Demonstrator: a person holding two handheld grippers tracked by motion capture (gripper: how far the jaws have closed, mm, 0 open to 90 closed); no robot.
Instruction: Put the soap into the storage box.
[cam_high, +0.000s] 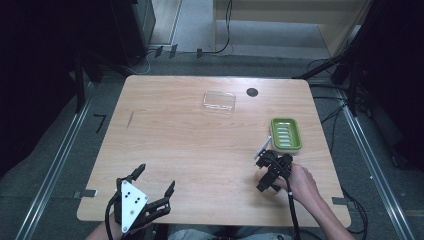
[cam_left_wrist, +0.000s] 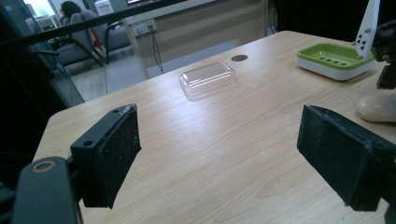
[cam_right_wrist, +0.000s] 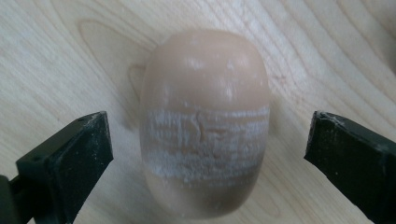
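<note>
A tan oval soap bar (cam_right_wrist: 205, 116) with a scuffed white band lies flat on the wooden table, between the two jaws of my right gripper (cam_right_wrist: 205, 149). The jaws stand open on either side of it, with a gap at each side. In the high view the right gripper (cam_high: 266, 176) points down at the table just in front of a green soap dish (cam_high: 285, 134). My left gripper (cam_high: 156, 176) is open and holds nothing near the table's front left edge. From the left gripper (cam_left_wrist: 219, 154) view, the soap bar (cam_left_wrist: 376, 108) lies under the right gripper (cam_left_wrist: 385, 46).
A clear plastic lid (cam_high: 219, 100) lies at the back middle of the table (cam_high: 165, 130), with a small black disc (cam_high: 252, 92) to its right. The lid (cam_left_wrist: 208, 78) and green dish (cam_left_wrist: 334, 58) lie ahead of the left gripper. Cables and metal rails run on the floor around.
</note>
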